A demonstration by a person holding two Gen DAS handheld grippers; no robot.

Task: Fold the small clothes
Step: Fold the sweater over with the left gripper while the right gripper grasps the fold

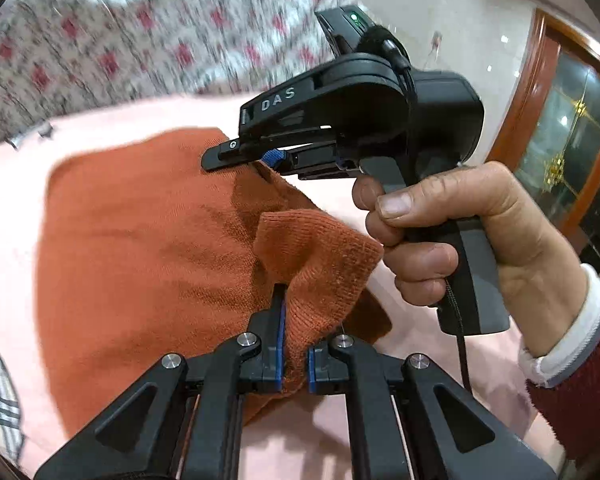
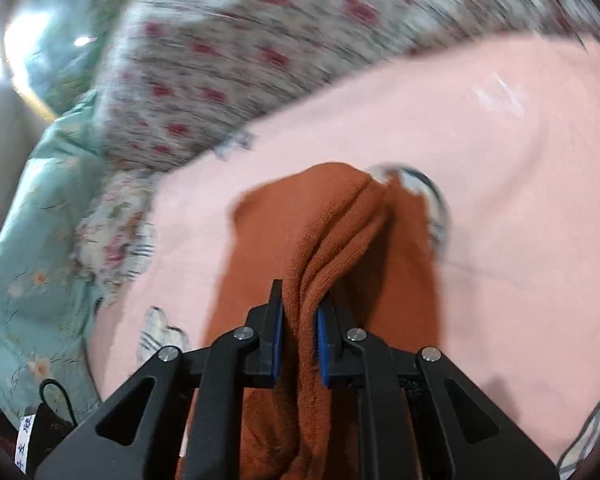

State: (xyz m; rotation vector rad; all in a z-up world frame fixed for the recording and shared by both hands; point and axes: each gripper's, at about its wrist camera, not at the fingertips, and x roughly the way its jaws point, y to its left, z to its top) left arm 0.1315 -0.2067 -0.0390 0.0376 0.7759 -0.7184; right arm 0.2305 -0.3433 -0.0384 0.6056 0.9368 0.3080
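The orange knit garment (image 1: 148, 232) lies mid-frame on a pink sheet (image 1: 12, 208), one bunched edge lifted. The left gripper (image 1: 296, 344) has its fingers clamped on that raised fold at lower centre. The right gripper (image 2: 300, 344) likewise pinches a gathered ridge of the orange cloth, whose lower part is hidden behind its fingers. A blurred floral blanket (image 2: 260, 40) fills the upper frame; a round rimmed object (image 2: 428, 192) peeks out, half covered.
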